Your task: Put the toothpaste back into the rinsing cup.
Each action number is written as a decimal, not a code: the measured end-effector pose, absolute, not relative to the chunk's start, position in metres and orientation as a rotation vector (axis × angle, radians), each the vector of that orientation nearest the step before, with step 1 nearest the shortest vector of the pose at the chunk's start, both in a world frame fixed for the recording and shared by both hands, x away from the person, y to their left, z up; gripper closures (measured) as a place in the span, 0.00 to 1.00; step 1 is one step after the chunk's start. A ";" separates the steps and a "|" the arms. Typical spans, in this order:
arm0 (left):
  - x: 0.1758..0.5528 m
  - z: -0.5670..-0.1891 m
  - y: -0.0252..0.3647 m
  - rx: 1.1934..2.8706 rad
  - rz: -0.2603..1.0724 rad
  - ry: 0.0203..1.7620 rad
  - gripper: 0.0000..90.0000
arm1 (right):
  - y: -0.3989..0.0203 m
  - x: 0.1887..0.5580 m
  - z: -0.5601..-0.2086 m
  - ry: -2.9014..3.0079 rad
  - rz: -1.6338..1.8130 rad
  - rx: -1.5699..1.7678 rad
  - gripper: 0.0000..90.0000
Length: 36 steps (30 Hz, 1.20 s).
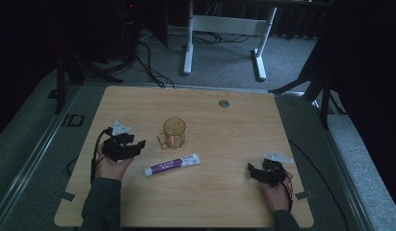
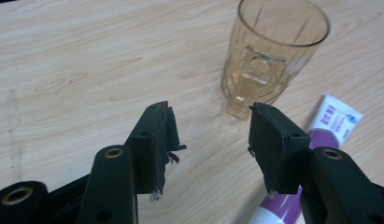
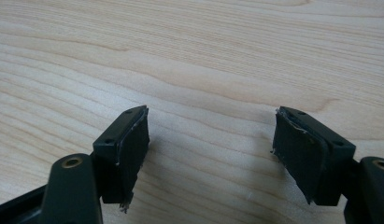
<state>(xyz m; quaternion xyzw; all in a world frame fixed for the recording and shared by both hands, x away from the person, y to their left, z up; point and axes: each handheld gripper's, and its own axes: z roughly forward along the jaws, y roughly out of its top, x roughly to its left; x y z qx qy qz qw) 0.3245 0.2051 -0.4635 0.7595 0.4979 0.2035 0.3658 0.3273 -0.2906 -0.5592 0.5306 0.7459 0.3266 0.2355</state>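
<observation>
Nothing is grasped yet: the left gripper (image 1: pixel 138 146) hangs with jaws spread and empty, the amber cup (image 1: pixel 174 132) upright at its two o'clock, the toothpaste tube (image 1: pixel 172 164) at four; the right gripper (image 1: pixel 252 170) rests released, well apart

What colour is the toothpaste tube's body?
The toothpaste tube is white with a purple band and a white cap end; clearest in the high view.

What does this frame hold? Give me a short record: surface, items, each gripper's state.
surface: wooden table
items: amber cup, upright; toothpaste tube, lying flat in front of it
left gripper: open, nothing between the jaws, aimed toward the cup
right gripper: open, nothing between the jaws, over bare wood
contact: neither gripper touches an item
</observation>
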 end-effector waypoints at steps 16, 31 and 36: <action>0.326 -0.457 0.193 1.998 0.480 1.195 0.53 | -0.290 0.327 -0.559 2.047 0.896 1.455 0.30; 0.328 -0.453 0.179 2.066 0.476 1.100 0.53 | -0.290 0.328 -0.559 2.047 0.896 1.454 0.30; 0.329 -0.453 0.175 2.076 0.459 1.079 0.53 | -0.290 0.328 -0.559 2.047 0.896 1.454 0.30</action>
